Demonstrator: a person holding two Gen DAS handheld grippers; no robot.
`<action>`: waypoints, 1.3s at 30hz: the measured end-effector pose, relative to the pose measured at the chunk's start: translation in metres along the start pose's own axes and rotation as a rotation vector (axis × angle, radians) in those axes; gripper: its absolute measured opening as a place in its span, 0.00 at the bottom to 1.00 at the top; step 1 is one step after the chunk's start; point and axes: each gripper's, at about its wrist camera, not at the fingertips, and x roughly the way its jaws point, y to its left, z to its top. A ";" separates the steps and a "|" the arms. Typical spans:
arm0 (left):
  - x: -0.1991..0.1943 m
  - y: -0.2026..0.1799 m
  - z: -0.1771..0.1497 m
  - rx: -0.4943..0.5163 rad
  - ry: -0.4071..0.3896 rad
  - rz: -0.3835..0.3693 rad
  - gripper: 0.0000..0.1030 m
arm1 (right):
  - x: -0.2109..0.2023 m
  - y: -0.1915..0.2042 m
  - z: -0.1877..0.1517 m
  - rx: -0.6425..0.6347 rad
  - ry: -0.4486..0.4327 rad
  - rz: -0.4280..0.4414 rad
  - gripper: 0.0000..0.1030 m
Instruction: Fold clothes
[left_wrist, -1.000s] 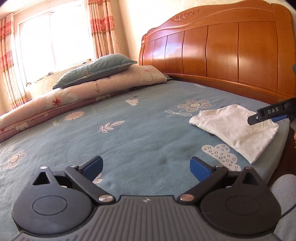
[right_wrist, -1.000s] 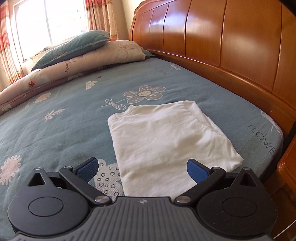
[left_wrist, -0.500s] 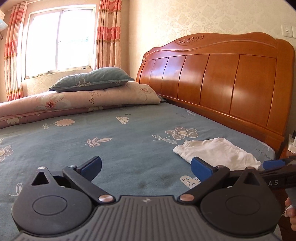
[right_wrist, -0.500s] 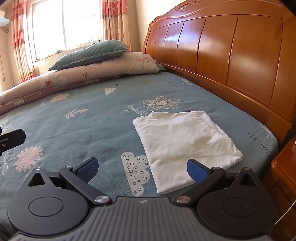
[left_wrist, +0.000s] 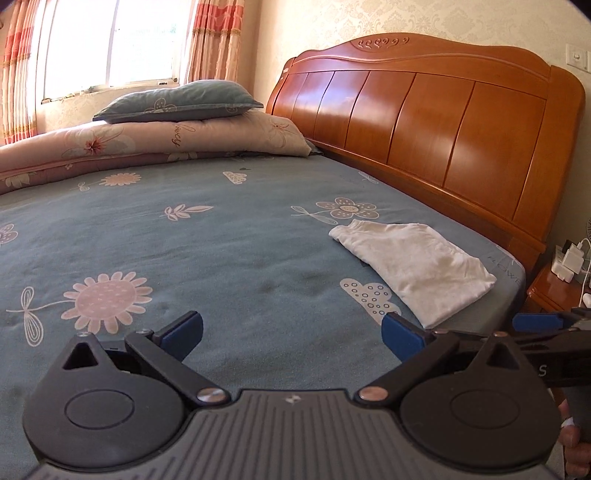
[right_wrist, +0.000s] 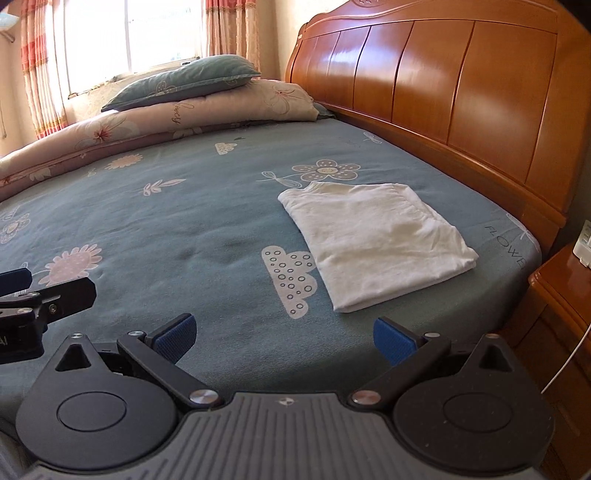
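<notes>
- Left wrist view: left gripper (left_wrist: 291, 334) low over the bed (left_wrist: 221, 240), jaws spread wide, nothing between them.
- White garment (left_wrist: 413, 267) folded into a flat rectangle near the bed's right corner, close to the headboard (left_wrist: 424, 122), ahead and to the right of the jaws, not touching them.
- Judged: fold looks finished. If any step is left, likely a last squaring of edges or a lift of the stack. For a lift, best to slide one jaw under the near edge and pinch all layers together, so the fold does not open.
- Right gripper (left_wrist: 532, 321) visible at the right edge, one blue pad showing, apart from the cloth.
- Part of a hand (left_wrist: 570, 439) at the lower right corner.

- Right wrist view: right gripper (right_wrist: 282, 341) facing the garment (right_wrist: 376, 243), jaws wide open and empty. Near edge of cloth just ahead of the right fingertip, clear gap between.
- Slight wrinkles across the top layer. Far edge looks thicker and bunched, possibly a waistband or hem, cannot tell which.
- Left gripper (right_wrist: 22, 291) at the left edge, well apart from the cloth.
- Surroundings: folded quilt (right_wrist: 166, 118) with pillow (right_wrist: 184, 81) on top at the far side, well apart. Nightstand (right_wrist: 554, 295) beside the bed corner, with a white cable (right_wrist: 569, 365) hanging.
- Obstacles: none on the sheet between jaws and garment. Bed edge and nightstand close on the right; a push toward that side could slide the cloth off.
</notes>
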 end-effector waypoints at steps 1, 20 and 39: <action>0.001 0.001 -0.002 -0.006 0.012 -0.003 0.99 | -0.001 0.004 -0.003 -0.013 0.004 -0.008 1.00; 0.003 -0.041 -0.014 0.071 0.071 -0.024 0.99 | -0.020 -0.029 -0.036 0.044 -0.035 -0.106 1.00; 0.039 -0.074 0.021 0.165 0.139 -0.059 0.99 | -0.019 -0.064 0.002 0.076 -0.044 -0.116 1.00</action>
